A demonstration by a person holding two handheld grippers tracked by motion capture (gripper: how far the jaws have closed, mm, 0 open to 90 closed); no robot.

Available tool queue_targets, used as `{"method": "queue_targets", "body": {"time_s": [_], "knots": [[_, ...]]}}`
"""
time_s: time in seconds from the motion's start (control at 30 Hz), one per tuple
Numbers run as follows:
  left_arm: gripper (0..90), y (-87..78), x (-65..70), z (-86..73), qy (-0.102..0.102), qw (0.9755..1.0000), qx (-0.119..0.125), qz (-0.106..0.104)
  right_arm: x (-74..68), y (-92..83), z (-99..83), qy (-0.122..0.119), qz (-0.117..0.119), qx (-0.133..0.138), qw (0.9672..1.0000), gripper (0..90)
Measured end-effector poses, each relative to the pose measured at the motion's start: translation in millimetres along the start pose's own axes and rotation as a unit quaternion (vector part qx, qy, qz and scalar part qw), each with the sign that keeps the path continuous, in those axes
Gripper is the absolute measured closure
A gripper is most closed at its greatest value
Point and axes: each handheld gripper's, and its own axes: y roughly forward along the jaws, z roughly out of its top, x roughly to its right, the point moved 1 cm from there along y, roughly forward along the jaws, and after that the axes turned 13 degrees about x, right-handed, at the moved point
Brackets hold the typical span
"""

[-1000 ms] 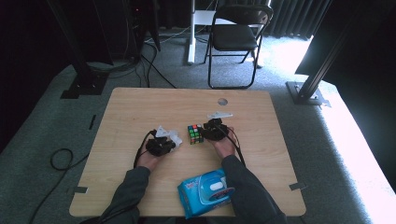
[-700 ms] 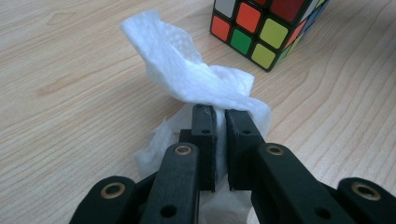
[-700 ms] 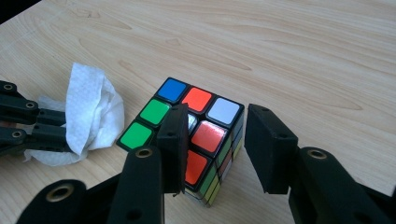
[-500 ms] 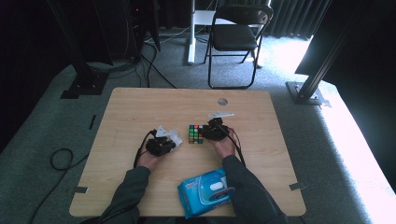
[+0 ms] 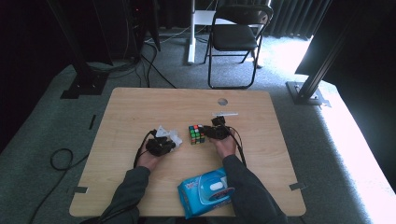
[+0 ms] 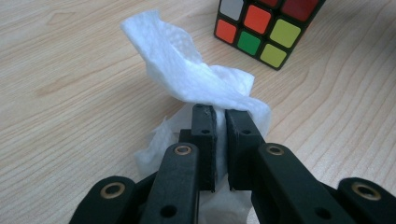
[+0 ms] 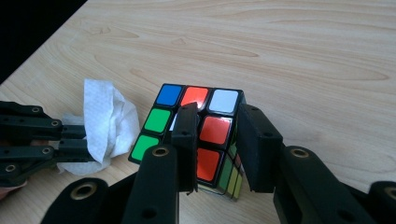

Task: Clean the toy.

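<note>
Fingers of the left gripper are pinched together on a crumpled white tissue, which bunches up between and above them and spills onto the wooden worktop beneath. In the high view the left gripper sits left of centre with the tissue at its tip.

On the right gripper the fingers have just been closing and now clamp a Rubik's cube: one finger lies across its upper face, over the red and orange tiles, and the other presses on the side that faces right in the right gripper view. The cube rests on the worktop with blue, red and white tiles along its far row and green tiles down the left.

From above, the right gripper is just right of the cube, and the cube stands between the two grippers near the middle of the worktop. The tissue is near the cube but apart from it.

A blue pack of wet wipes lies at the near edge between the person's forearms. Beyond the worktop, a black folding chair stands on the grey carpet.
</note>
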Motion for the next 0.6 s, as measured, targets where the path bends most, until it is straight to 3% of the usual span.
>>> {"method": "queue_targets", "body": {"time_s": [0.03, 0.3, 0.4, 0.5, 0.6], "knots": [[83.5, 0.0, 0.0, 0.0, 0.0, 1.0, 0.0, 0.0, 3.0, -0.3, -0.9, 0.02, 0.006, 0.001, 0.9998, 69.6], [83.6, 0.0, -0.1, 0.1, 0.0, 1.0, 0.0, 0.0, 6.2, -1.2, -2.1, 0.038, 0.01, 0.004, 0.9992, 69.8], [83.6, 0.0, 0.2, 0.0, 0.0, 1.0, 0.0, 0.0, 9.6, -1.8, -2.7, 0.054, 0.013, 0.007, 0.9985, 69.7], [83.6, 0.0, 0.0, 0.0, 0.0, 1.0, 0.0, 0.0, 18.1, -3.7, -3.8, 0.09, 0.022, 0.013, 0.9956, 70.0], [83.6, 0.0, 0.0, 0.0, 0.0, 1.0, 0.0, 0.0, 20.8, -5.5, -3.6, 0.097, 0.021, 0.016, 0.9949, 70.6]]}}
